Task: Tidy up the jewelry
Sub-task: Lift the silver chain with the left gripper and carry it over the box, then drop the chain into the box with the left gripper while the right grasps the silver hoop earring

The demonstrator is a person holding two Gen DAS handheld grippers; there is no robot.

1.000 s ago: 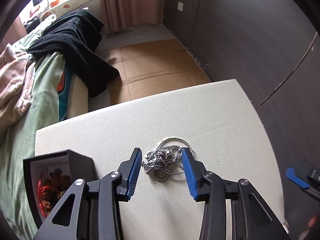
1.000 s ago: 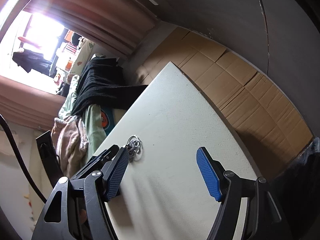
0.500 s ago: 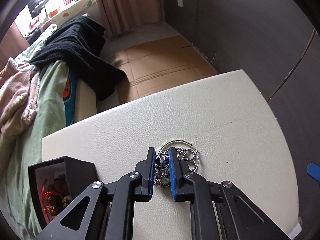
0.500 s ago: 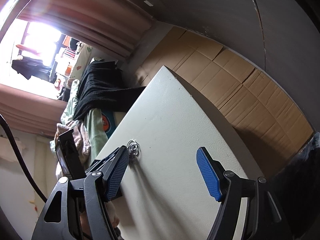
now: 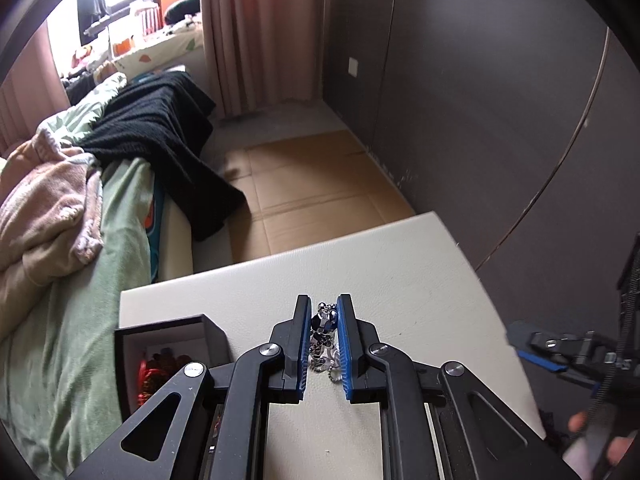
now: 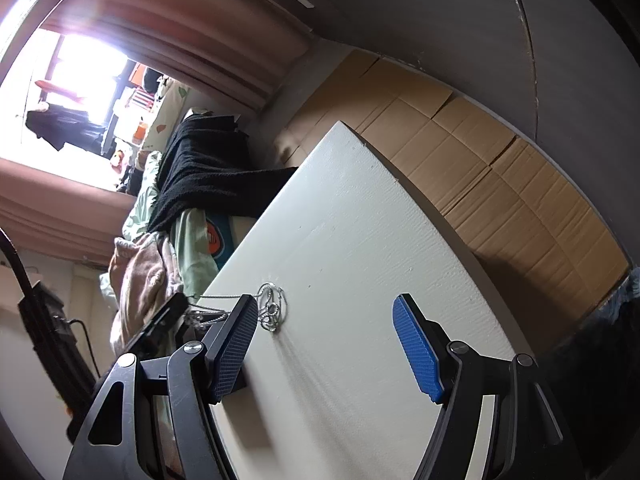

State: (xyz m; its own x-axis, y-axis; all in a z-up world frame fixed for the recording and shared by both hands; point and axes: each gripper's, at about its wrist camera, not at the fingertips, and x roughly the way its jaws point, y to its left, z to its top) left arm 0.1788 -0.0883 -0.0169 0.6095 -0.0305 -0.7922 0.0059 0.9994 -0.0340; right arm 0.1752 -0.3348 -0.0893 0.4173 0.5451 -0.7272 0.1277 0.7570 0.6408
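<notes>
From the left wrist, the left claw (image 5: 324, 344) is clamped on a tangled silver bead chain (image 5: 322, 330) with dark glossy beads, its loose end dangling between the blue pads above the cream counter (image 5: 400, 272). An open black box (image 5: 168, 344) holding red pieces sits just left of this claw. From the right wrist, the right claw (image 6: 324, 348) stands wide apart and empty; silver rings (image 6: 273, 309) lie on the counter just beyond its left pad, a thin chain stretching leftward from them.
</notes>
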